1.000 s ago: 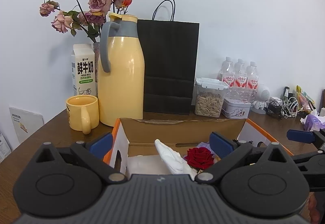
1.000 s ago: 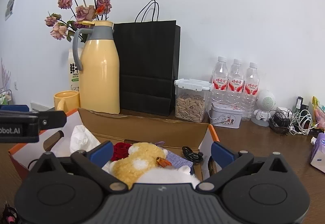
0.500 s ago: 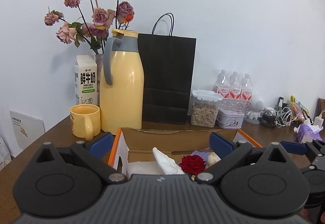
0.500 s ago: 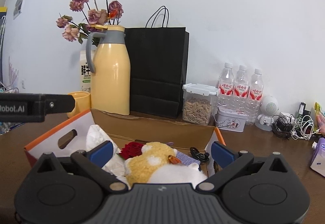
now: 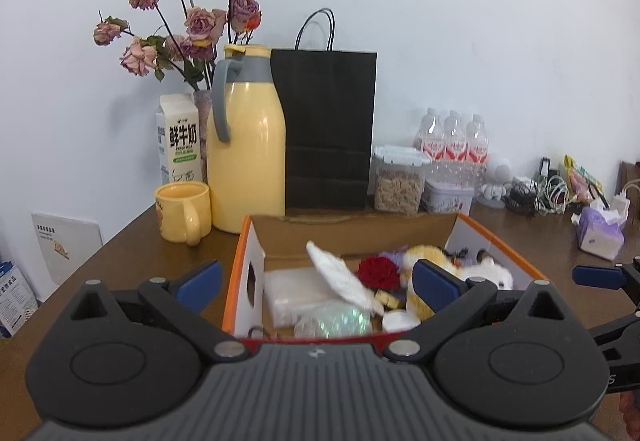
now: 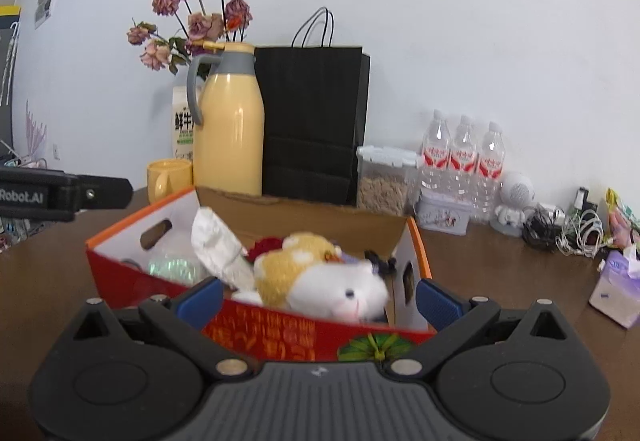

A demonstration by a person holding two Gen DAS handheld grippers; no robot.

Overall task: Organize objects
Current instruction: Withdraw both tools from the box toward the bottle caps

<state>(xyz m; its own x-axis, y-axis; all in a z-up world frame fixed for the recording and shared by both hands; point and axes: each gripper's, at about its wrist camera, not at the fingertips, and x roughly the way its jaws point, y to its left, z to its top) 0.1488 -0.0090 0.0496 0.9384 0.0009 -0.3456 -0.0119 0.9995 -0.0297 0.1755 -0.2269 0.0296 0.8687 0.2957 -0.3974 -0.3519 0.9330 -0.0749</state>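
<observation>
One box sits on the table, holding one plush toy, one red rose, one white wrapper and a few small bits too blurred to count. Behind it stand one jug, one mug, one black bag and three bottles. Both the left gripper and right gripper gape wide, empty, near the box.

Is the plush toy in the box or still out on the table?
In. The plush toy lies inside the cardboard box, among other items.
</observation>
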